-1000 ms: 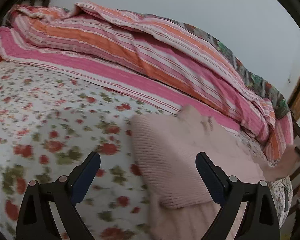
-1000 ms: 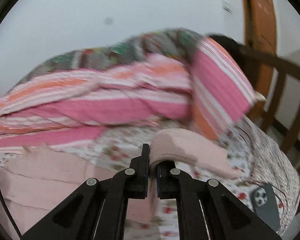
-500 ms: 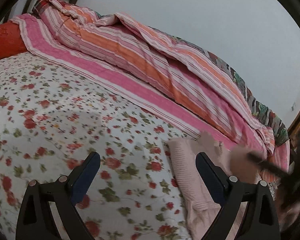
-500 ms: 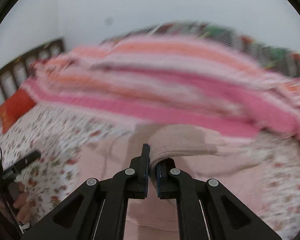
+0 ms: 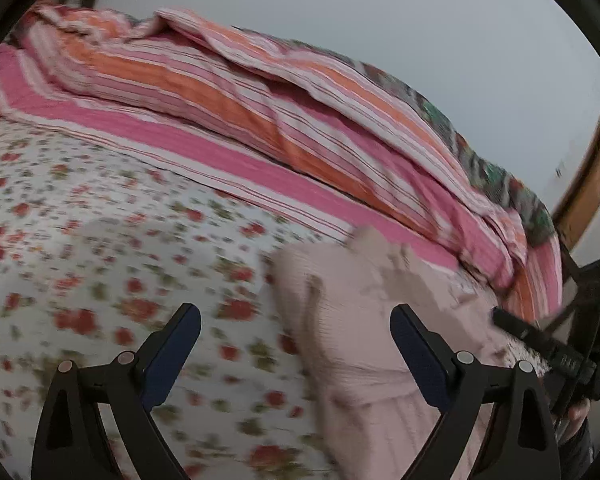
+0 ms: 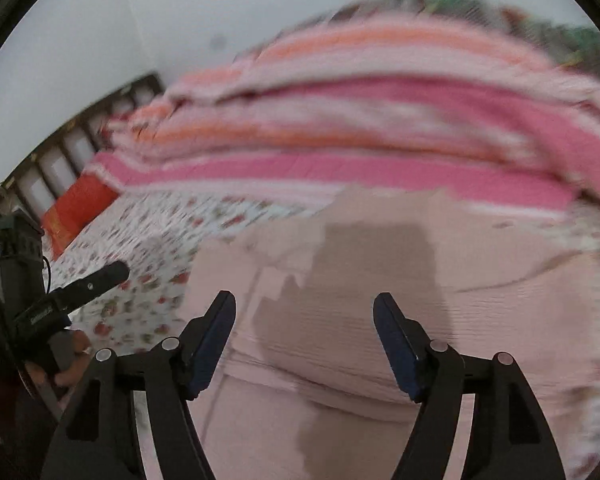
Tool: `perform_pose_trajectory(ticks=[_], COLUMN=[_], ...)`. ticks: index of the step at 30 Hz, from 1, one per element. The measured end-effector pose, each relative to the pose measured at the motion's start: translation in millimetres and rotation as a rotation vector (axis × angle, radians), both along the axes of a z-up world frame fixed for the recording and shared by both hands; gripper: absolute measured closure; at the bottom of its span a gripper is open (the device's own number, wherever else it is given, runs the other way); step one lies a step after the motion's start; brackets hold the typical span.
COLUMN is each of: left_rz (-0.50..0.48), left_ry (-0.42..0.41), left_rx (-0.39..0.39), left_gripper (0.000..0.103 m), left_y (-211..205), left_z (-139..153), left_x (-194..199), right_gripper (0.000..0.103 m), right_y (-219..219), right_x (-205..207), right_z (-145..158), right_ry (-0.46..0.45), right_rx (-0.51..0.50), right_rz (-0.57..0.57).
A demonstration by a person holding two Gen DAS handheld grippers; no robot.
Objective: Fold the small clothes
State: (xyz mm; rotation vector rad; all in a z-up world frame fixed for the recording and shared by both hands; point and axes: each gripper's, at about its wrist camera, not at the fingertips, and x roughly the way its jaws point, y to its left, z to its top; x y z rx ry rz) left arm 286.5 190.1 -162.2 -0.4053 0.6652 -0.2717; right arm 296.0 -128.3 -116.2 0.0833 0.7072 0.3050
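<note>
A pale pink ribbed knit garment (image 5: 364, 336) lies folded on the floral bedsheet (image 5: 100, 248). It also fills the lower middle of the right wrist view (image 6: 380, 280). My left gripper (image 5: 296, 328) is open and empty, held above the sheet with the garment's left edge between its fingers. My right gripper (image 6: 304, 320) is open and empty just above the garment. The right gripper shows at the right edge of the left wrist view (image 5: 548, 344). The left gripper shows at the left of the right wrist view (image 6: 72, 292).
A pink and orange striped quilt (image 5: 260, 112) is bunched along the far side of the bed. A red pillow (image 6: 76, 212) and a dark headboard (image 6: 60, 148) stand at the head of the bed. A wooden door frame (image 5: 588, 184) stands at the far right.
My right gripper has opened and let go of the pink garment fold, which now lies flat on the garment. The left gripper has swung back towards the garment.
</note>
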Motion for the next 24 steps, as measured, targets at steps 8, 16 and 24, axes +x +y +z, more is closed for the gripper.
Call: perform_pose_trajectory(ticks=[8,16,24], left_rz=[-0.011,0.033,-0.003], left_ry=[0.031,0.066,0.071], left_rx=[0.028,0.059,0.109], left_gripper=[0.009,0.009,0.009], left_y=[-37,-45,-53], left_z=[-8,-18,-21], left_x=[10,18,18], right_gripper=[0.034,0.044,0.050], right_y=[-126,-140,-198], right_x=[-17,-6,-9], right_z=[-28,-62,-67], right_ry=[0.068,0.147,0.217], right_rx=[-0.133,-0.105,0.094], right_rz=[-0.258,-0.217,-0.350])
